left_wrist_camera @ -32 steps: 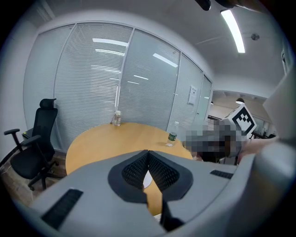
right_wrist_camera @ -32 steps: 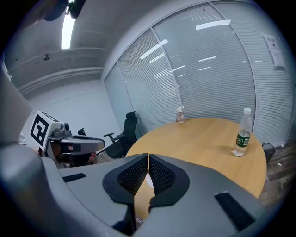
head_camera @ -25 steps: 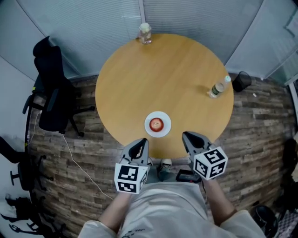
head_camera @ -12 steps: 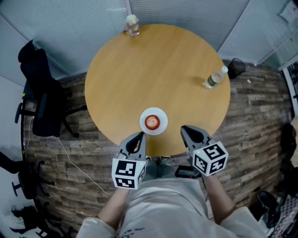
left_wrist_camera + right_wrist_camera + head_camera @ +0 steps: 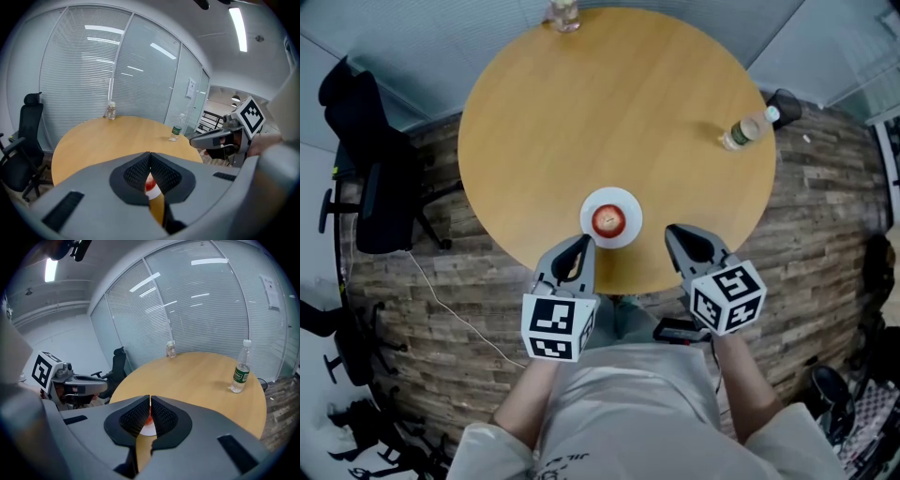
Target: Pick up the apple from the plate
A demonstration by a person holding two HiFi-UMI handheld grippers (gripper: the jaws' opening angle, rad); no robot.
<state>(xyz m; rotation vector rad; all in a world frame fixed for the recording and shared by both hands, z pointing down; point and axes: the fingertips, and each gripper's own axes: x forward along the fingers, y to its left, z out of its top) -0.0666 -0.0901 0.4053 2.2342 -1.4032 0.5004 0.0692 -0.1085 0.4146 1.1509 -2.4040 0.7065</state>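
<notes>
Dressed in a loose, pale beige short-sleeved shirt [image 5: 628, 412], with wide sleeves [image 5: 492, 450] at the lower corners of the head view and small dark print [image 5: 567, 466] near the bottom edge. In each hand a grey moulded tool, left gripper [image 5: 580, 242] and right gripper [image 5: 673, 232], each tapering to a rounded snout with a dark oval recess, backed by a white cube [image 5: 557, 328] bearing black square markers. Close up in the gripper views: smooth grey shells, black cross-hatched pads [image 5: 136, 171] lining the jaws, dark slots [image 5: 61, 211] to either side.
</notes>
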